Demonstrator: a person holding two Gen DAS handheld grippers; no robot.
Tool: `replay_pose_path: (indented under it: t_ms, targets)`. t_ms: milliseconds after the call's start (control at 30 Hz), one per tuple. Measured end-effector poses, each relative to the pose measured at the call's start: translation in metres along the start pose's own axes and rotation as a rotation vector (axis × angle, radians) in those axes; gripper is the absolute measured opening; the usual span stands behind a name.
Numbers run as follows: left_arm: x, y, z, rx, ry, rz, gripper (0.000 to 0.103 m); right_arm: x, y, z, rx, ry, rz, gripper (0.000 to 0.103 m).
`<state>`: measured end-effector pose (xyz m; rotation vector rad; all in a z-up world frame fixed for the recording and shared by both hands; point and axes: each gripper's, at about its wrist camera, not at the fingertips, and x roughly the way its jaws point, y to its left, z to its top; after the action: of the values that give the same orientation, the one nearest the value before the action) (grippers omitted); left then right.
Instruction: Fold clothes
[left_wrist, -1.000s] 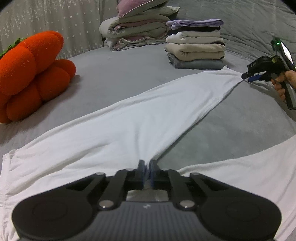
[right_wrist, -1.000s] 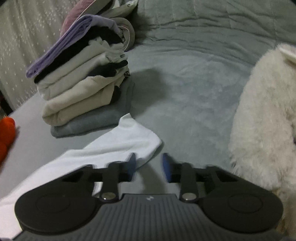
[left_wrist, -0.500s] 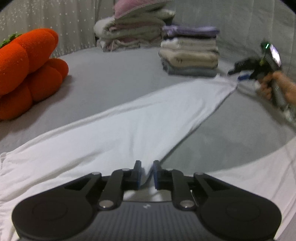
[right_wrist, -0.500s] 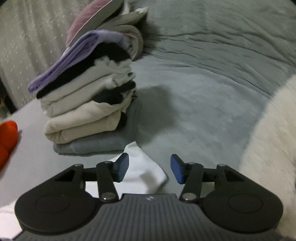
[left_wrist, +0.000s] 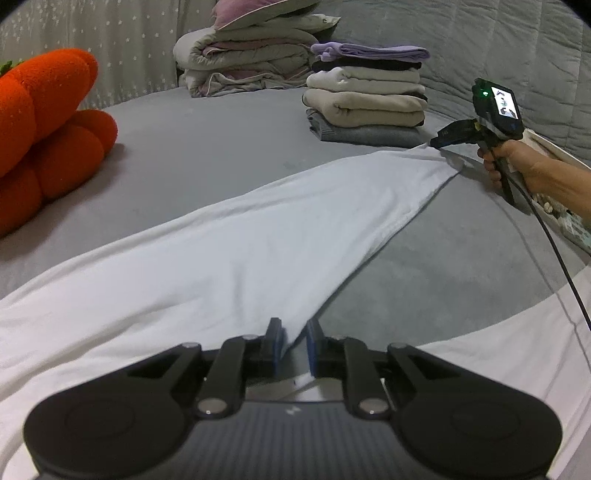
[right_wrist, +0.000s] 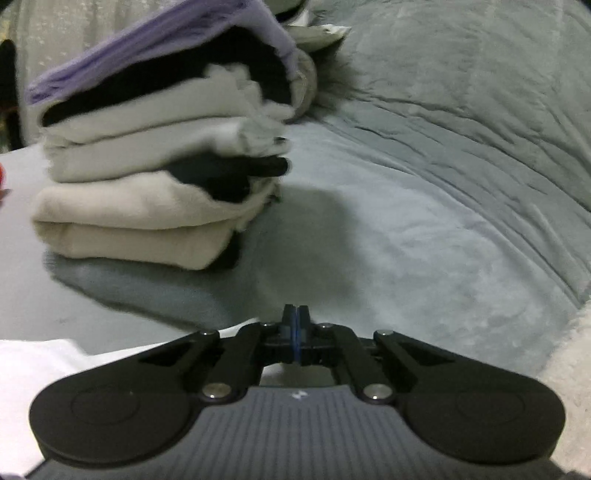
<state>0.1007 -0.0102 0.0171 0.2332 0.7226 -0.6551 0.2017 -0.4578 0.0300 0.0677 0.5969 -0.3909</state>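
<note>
1. Gripping nothing that the right wrist view shows, the right gripper has its blue pads pressed flat together; half a second earlier they stood wide apart over the white tip. In the left wrist view its closed tips meet the far corner of the white garment, so a pinch on that corner is likely.
2. The left gripper has its jaws slightly parted, with a fold of the white cloth between them; a second ago they were shut on it.
3. The garment lies on the grey bed cover, stretched long and narrow. Its long axis runs diagonally from the left gripper, near the camera, up and right to the far tip.
4. Just beyond that tip stands a stack of folded clothes.
5. An orange plush toy sits well apart at the left.
</note>
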Motion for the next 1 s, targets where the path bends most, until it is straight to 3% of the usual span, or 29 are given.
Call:
replay_pose_path:
  t_ms: [100,200,233,267,433,467,533,633,800,933,1000]
  targets:
    - [0.0,-0.001,0.0,0.003,0.001,0.002,0.015,0.0,-0.005,0.002,0.043,0.007,0.014,0.006]
    - [0.0,-0.001,0.0,0.004,0.0,0.004,0.015,-0.007,-0.011,0.005,0.101,-0.001,0.063,0.026]
    - [0.0,-0.001,0.0,0.005,0.0,0.004,0.015,-0.008,-0.011,0.006,0.112,-0.007,0.076,0.045]
    - [0.0,-0.001,0.0,0.005,0.0,0.005,0.015,-0.011,-0.012,0.005,0.119,-0.017,0.086,0.052]
    - [0.0,-0.002,0.001,0.005,0.001,0.006,0.016,-0.013,0.0,0.002,0.058,-0.004,0.14,0.052]
    - [0.0,-0.002,0.001,0.005,0.001,0.007,0.016,-0.01,0.005,0.0,0.028,0.011,0.141,0.048]
    - [0.0,-0.002,0.001,0.006,0.0,0.007,0.016,-0.003,0.015,-0.005,-0.034,0.022,0.12,0.037]
    - [0.0,-0.002,0.0,0.007,0.001,0.006,0.016,-0.002,0.025,-0.006,-0.103,-0.011,0.052,0.001]
    - [0.0,0.0,0.001,0.009,0.002,0.0,0.016,0.009,0.019,-0.003,-0.075,-0.008,-0.019,0.001]
    - [0.0,0.0,0.0,0.01,0.001,0.0,0.016,0.007,0.026,-0.001,-0.129,0.0,-0.039,0.002]
    - [-0.001,0.0,0.0,0.007,-0.001,-0.002,0.018,0.003,0.027,0.0,-0.133,0.002,-0.046,0.008]
